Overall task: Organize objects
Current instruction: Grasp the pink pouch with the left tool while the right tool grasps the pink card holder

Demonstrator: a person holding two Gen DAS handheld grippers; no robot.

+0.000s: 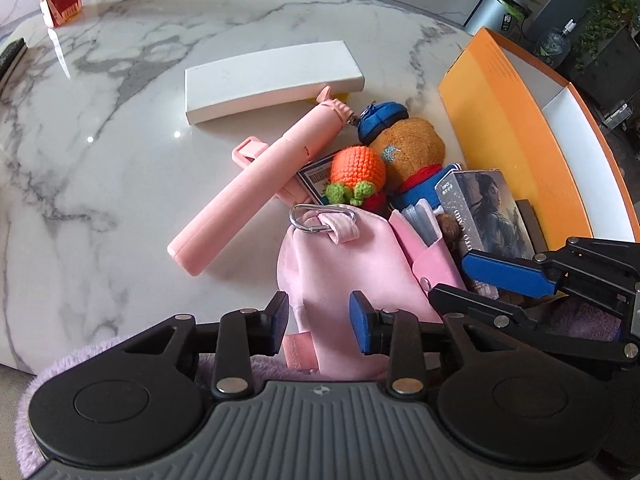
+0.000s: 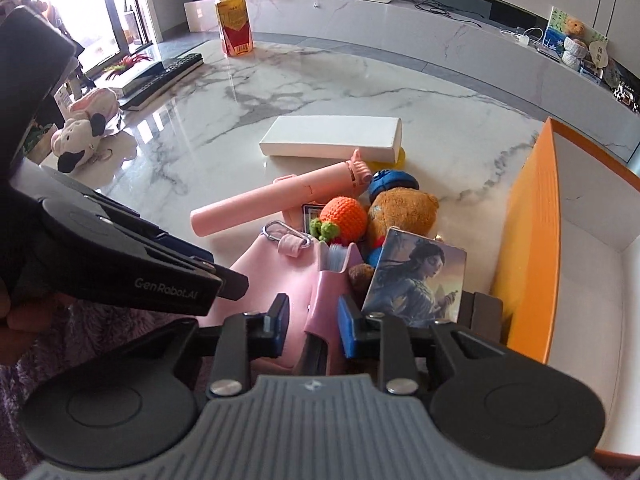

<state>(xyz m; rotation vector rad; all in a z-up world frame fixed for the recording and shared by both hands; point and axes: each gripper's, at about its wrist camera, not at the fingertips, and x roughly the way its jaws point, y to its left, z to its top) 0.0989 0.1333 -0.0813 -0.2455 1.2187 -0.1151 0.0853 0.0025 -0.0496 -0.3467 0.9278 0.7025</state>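
A pile of objects lies on the marble table [image 1: 120,160]: a pink selfie stick [image 1: 256,188], a crocheted orange [image 1: 356,172], a brown plush bear [image 1: 408,148], a pink pouch [image 1: 344,264] with a carabiner, a pink card holder [image 2: 324,300] and a picture box [image 2: 420,284]. My left gripper [image 1: 320,324] is open, its fingers on either side of the pink pouch. My right gripper [image 2: 312,326] is open around the pink card holder's near end. The right gripper also shows in the left wrist view [image 1: 472,276].
An open orange box [image 1: 520,128] stands at the right with a white inside [image 2: 592,260]. A white flat box [image 1: 272,80] lies behind the pile. A drink bottle [image 2: 234,24], a remote control [image 2: 160,76] and a plush cow [image 2: 80,136] are at the far left.
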